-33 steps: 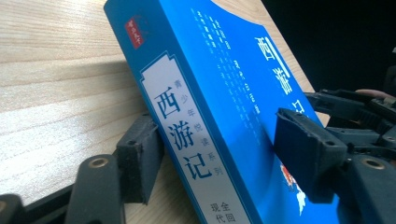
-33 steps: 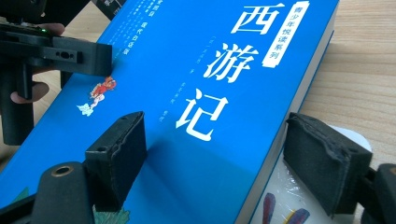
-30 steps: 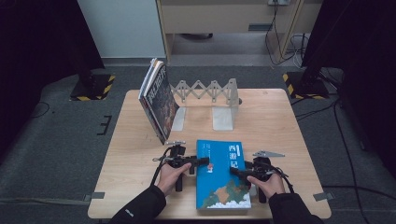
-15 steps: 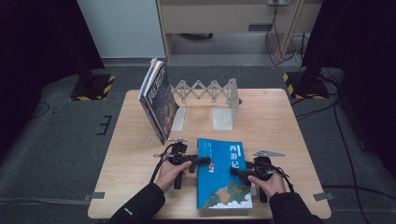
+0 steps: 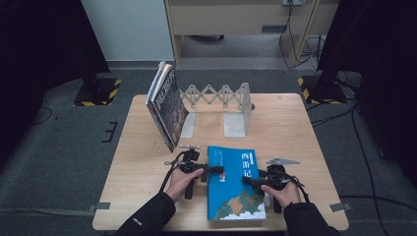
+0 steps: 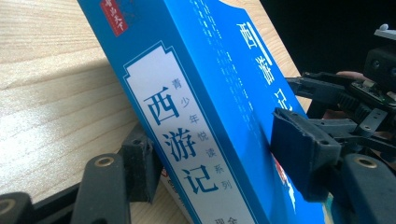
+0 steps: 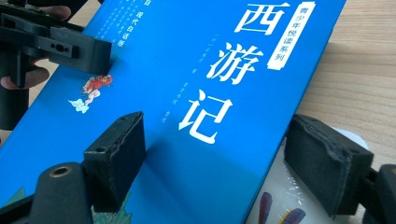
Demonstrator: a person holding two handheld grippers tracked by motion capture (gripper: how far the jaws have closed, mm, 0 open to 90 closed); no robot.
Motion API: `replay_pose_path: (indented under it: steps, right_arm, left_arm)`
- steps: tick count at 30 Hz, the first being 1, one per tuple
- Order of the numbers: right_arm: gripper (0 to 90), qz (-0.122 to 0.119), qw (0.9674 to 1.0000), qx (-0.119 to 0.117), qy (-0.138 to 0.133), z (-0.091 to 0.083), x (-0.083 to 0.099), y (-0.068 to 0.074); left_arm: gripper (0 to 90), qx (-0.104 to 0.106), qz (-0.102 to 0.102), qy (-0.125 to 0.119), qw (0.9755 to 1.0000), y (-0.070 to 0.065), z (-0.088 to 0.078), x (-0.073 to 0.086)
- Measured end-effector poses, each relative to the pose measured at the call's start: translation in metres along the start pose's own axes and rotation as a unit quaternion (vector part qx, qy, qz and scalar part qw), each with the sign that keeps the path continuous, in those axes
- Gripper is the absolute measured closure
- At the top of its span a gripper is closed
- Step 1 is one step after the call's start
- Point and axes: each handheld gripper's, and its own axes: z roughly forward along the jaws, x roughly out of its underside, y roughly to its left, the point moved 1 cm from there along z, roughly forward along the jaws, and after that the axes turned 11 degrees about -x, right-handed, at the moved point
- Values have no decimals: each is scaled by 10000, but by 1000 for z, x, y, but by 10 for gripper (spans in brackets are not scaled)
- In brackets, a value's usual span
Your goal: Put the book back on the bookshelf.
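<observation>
Wooden table (image 5: 295,132): I had left gripper (image 5: 212,170) and right gripper (image 5: 250,180) both clamped on blue book (image 5: 233,191); bookend rack (image 5: 221,98) not reached.

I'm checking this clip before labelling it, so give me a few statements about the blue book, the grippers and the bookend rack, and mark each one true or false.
1. The blue book is gripped from both sides, by the left gripper and the right gripper. True.
2. The book's cover is red. False: it is blue.
3. A stack of books leans at the rack. True.
4. The blue book already stands in the rack. False: it is at the table's near edge.
</observation>
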Motion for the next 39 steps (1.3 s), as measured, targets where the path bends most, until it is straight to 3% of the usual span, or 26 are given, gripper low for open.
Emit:
replay_pose_path:
  steps: [12, 19, 25, 30, 39]
  right_arm:
    - [209, -50, 10000, -15, 33, 0, -1, -1]
    - [254, -244, 9996, 55, 120, -9, 0, 1]
    - [255, -19, 10000, -22, 93, -7, 2, 1]
    - [255, 2, 9999, -35, 118, -7, 1, 0]
    - [254, -45, 9999, -45, 120, -6, 1, 0]
  left_arm:
    - [359, -7, 9, 26, 10000, 1, 2, 0]
    - [389, 16, -47, -65, 10000, 2, 2, 2]
    - [385, 17, -56, -38, 10000, 3, 2, 2]
    - [340, -9, 36, 149, 9999, 0, 9, -2]
    - [349, 11, 26, 67, 10000, -2, 13, -1]
